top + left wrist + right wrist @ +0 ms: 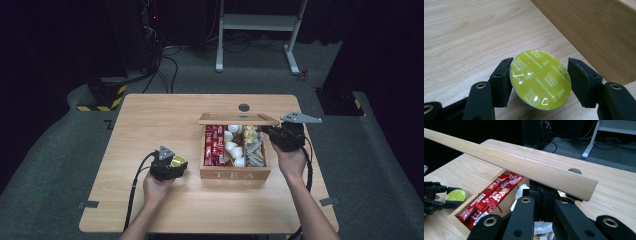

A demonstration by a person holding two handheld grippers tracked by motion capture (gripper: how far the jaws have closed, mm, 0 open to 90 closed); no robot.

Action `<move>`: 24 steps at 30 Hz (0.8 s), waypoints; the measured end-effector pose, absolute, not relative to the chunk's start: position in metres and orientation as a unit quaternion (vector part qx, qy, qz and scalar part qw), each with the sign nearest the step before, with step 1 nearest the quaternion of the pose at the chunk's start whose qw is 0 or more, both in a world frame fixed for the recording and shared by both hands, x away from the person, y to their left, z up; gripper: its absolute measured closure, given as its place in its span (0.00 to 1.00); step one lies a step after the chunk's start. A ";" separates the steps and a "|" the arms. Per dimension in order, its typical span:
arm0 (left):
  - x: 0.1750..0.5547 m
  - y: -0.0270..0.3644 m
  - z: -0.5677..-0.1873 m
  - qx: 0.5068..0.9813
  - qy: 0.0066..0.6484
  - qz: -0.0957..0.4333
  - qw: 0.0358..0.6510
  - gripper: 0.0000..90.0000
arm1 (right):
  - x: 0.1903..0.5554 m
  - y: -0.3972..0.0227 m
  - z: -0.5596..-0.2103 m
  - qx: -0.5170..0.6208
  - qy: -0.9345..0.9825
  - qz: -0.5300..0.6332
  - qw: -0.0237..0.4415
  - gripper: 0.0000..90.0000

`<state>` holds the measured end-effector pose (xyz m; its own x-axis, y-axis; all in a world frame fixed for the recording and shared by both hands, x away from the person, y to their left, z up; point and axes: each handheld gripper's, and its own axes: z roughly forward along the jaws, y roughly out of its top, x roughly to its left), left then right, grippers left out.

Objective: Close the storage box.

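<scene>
Above the wooden table (150, 115), seen from the high view: the left tongs (176, 164) pinch a lime-green coffee capsule (178, 161) low over the tabletop, well apart from the right tongs (267, 132) and just left of an open wooden tea box (235, 175). The right tongs sit at the box's far right corner, up against its raised lid (239, 119). Between the two tools, the box shows red sachets (214, 145), white capsules (232, 146) and pale packets (253, 150) in separate rows.

Along the left tongs' own jaws, in the left gripper view: the capsule sits tilted between the two black pads, its printed foil top reading "Cappuccino" and facing the camera. One pad presses its rim on one side and the other meets it on the opposite side. The box's outer wall rises just beyond the jaws, at upper right.

Along the right tongs' own jaws, in the right gripper view: the jaws are drawn close together, their tips up under the lid's edge, which runs slantwise across the frame. Whether they pinch the lid cannot be told. The red sachets lie below and left of the jaws, and farther left the other tongs hold the green capsule beside the box.
</scene>
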<state>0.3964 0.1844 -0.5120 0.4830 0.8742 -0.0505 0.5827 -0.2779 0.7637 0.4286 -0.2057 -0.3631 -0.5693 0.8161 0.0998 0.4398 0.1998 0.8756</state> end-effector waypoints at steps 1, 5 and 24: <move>0.396 0.184 -0.512 0.778 0.469 0.192 0.372 0.44 | 0.429 -0.206 -0.363 0.420 0.748 0.474 0.198 0.99; 0.395 0.184 -0.510 0.773 0.469 0.190 0.382 0.41 | 0.429 -0.206 -0.364 0.418 0.748 0.475 0.197 0.99; 0.372 0.220 -0.480 0.734 0.488 0.197 0.429 0.33 | 0.424 -0.204 -0.369 0.412 0.753 0.476 0.191 0.99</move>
<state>0.3724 0.2198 -0.4801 0.4463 0.8854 -0.1296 0.5475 -0.1556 0.8222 0.4243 -0.2038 -0.3690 -0.5871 0.8026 0.1058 0.4396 0.2062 0.8742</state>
